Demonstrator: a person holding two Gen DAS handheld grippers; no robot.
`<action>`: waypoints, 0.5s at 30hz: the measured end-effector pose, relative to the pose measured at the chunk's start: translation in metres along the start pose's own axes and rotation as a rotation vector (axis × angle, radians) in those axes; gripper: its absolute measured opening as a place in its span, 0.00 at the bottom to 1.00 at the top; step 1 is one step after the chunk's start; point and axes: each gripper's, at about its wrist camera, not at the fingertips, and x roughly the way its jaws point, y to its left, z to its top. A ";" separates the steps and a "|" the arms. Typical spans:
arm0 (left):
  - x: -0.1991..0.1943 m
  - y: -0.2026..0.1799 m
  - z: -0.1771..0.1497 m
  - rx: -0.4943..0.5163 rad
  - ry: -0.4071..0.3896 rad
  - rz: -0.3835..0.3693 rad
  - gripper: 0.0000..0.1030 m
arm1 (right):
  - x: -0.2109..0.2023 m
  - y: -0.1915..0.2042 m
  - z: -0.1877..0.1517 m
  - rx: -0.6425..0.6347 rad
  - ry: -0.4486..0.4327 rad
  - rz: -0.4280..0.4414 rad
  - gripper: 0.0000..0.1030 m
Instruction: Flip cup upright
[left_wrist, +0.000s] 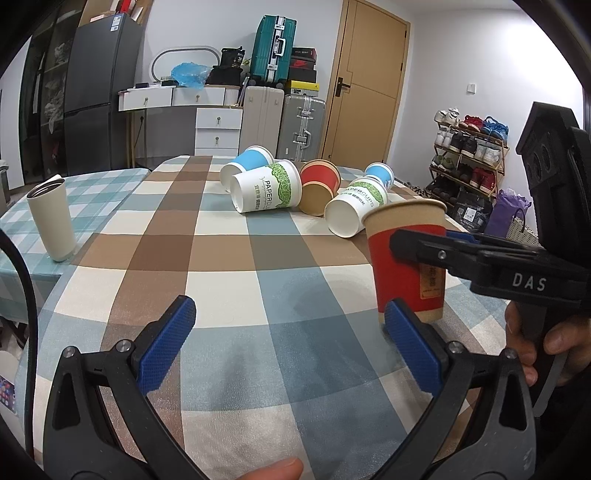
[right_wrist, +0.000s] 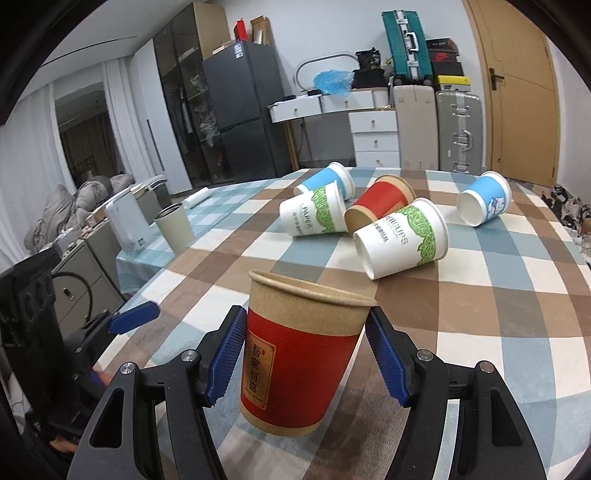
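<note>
A red and brown paper cup (right_wrist: 295, 358) stands upright between the fingers of my right gripper (right_wrist: 306, 354), its mouth up and its base at the checked tablecloth. The blue pads (right_wrist: 227, 354) press on both sides of it. In the left wrist view the same cup (left_wrist: 406, 258) is at the right with the right gripper (left_wrist: 436, 254) clamped on it. My left gripper (left_wrist: 291, 347) is open and empty, low over the cloth, its right pad (left_wrist: 410, 350) just in front of the cup.
Several paper cups lie on their sides further back: two white and green (right_wrist: 402, 240) (right_wrist: 314, 214), one red (right_wrist: 380, 201), two blue (right_wrist: 484, 203) (right_wrist: 328, 181). A cream metal tumbler (left_wrist: 51, 221) stands upright at the left. The table edge (left_wrist: 491, 236) runs behind the held cup.
</note>
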 end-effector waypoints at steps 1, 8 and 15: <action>0.000 0.000 0.000 -0.001 0.000 0.000 0.99 | 0.000 0.001 0.001 -0.004 -0.003 -0.007 0.66; -0.001 0.000 -0.001 0.000 -0.001 0.001 0.99 | 0.005 0.007 0.002 -0.052 -0.017 -0.052 0.66; -0.001 0.001 0.000 -0.001 -0.002 0.000 0.99 | 0.007 0.007 -0.002 -0.067 -0.011 -0.054 0.65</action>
